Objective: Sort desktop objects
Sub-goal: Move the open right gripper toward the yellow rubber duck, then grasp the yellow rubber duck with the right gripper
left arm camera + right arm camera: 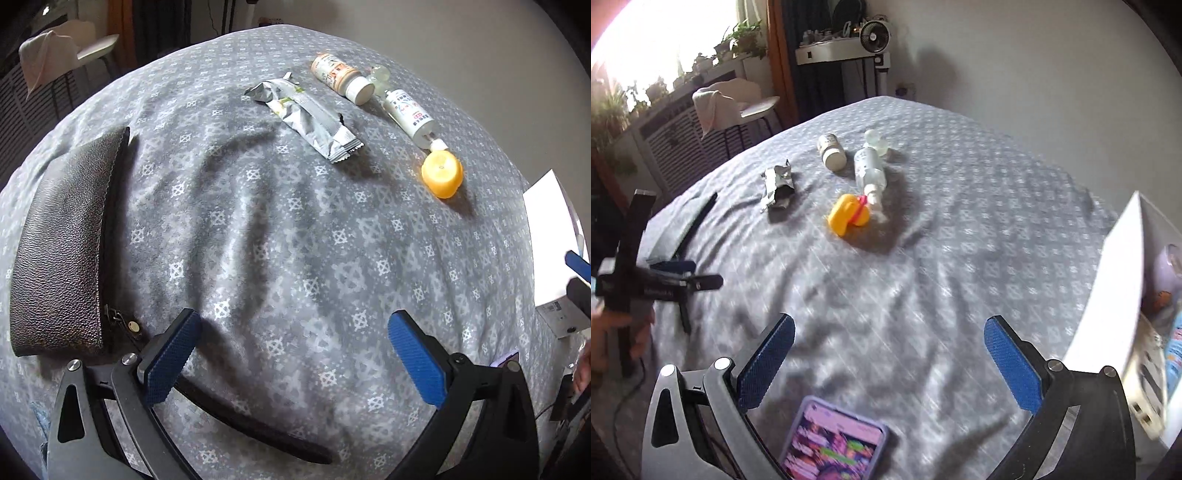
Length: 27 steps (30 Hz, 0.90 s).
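Your left gripper (293,354): jaws spread, empty, over the grey patterned tablecloth (295,240). Your right gripper (888,360): jaws spread, empty, a phone (833,441) lying just below it. Brown zip pouch (62,243) at your left. Far side: silver snack wrapper (306,116), pill bottle (341,77), white spray bottle (408,116), orange cap (442,174). White box (1115,291) at your right.

Dark pouch (66,240) flat, crumpled silver wrapper (306,118), two bottles (341,77) lying, yellow duck (441,173)

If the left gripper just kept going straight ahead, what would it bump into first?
Probably the silver snack wrapper. The left gripper is open over bare grey cloth, and the wrapper lies nearest its line ahead, though depth is hard to judge.
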### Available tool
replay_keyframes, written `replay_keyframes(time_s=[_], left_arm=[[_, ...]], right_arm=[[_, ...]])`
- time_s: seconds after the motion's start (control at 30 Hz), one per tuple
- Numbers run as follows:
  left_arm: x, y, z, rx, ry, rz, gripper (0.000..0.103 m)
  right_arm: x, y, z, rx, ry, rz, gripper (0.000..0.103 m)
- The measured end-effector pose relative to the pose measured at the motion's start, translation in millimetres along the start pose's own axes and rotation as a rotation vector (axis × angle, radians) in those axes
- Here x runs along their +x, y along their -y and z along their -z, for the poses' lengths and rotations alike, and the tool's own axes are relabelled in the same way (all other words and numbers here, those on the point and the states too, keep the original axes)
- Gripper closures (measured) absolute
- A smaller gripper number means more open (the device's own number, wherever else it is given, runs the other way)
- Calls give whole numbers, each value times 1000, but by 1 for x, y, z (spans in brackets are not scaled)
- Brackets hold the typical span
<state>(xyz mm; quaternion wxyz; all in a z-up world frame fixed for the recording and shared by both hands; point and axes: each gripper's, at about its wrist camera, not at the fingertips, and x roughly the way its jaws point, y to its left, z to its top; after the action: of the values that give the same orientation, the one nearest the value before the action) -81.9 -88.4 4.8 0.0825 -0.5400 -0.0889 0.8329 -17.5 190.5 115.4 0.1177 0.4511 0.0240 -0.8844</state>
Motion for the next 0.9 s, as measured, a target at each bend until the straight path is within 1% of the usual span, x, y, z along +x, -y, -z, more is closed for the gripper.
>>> replay_keyframes(time_s=[0.07, 0.13, 0.23, 0.3, 0.33, 0.4, 0.47, 0.53, 0.6, 0.63, 0.67, 0.7, 0.73, 0.8, 0.9], left_arm=[[0, -3, -1, -4, 15, 16, 1], [2, -3, -1, 8, 24, 16, 1], [6, 1, -2, 38, 26, -6, 1], [8, 4, -2, 61, 27, -25, 1], [8, 5, -2, 69, 27, -30, 1], [9, 5, -1, 73, 29, -31, 1], [9, 5, -2, 70, 30, -25, 1], [9, 4, -2, 67, 31, -22, 1], [9, 4, -2, 68, 30, -21, 1], [9, 4, -1, 68, 31, -22, 1], [9, 4, -1, 68, 30, -22, 0], [9, 3, -1, 68, 30, -21, 1], [9, 3, -1, 67, 30, -21, 1], [9, 3, -2, 65, 29, -19, 1], [9, 3, -2, 57, 27, -14, 1]], right_arm=[[27, -7, -26, 35, -16, -51, 0], [56, -10, -47, 76, -43, -93, 0], [94, -13, -66, 127, -105, -158, 13], [118, -18, -72, 129, -145, -167, 20], [129, -19, -75, 131, -154, -163, 21], [144, -21, -79, 153, -162, -177, 30], [158, -23, -83, 184, -173, -203, 37], [169, -27, -88, 196, -167, -178, 37], [171, -32, -89, 196, -138, -156, 38], [170, -33, -89, 189, -135, -141, 42], [168, -34, -88, 178, -132, -122, 56], [165, -33, -87, 174, -133, -124, 59], [162, -30, -85, 183, -132, -138, 59], [145, -27, -77, 193, -113, -136, 59], [102, -21, -66, 208, -58, -166, 59]])
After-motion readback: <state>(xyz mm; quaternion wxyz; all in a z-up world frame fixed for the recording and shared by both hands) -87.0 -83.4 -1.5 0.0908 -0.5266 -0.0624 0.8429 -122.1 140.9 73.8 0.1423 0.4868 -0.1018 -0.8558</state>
